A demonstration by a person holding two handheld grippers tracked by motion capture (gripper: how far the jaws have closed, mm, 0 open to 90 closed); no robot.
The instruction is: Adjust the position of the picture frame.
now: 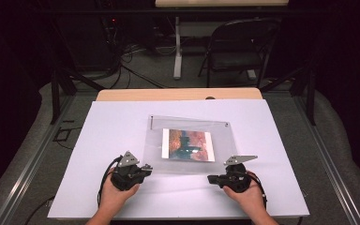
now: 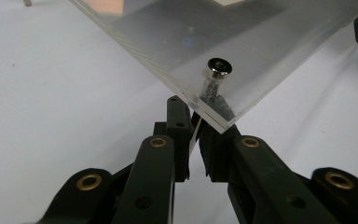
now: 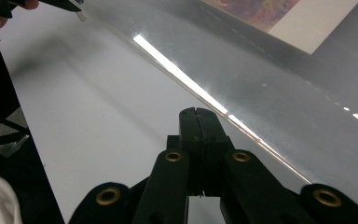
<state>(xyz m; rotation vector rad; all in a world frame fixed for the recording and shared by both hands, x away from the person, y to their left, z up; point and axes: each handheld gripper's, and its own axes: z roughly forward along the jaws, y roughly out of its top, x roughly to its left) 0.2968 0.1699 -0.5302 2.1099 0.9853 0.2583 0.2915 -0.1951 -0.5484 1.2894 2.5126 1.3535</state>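
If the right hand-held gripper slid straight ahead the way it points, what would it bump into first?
Most likely the near edge of the clear plastic sheet. The right hand-held gripper, jaws shut, points at that edge just ahead; whether it already touches is hard to tell.

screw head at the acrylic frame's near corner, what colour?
Shiny silver screw, dark in its centre; left gripper view shows it best.

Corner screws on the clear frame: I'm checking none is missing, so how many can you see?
3. On the clear frame: one screw at the far left corner, one at the far right, one at the near left. A near right one may be hidden.
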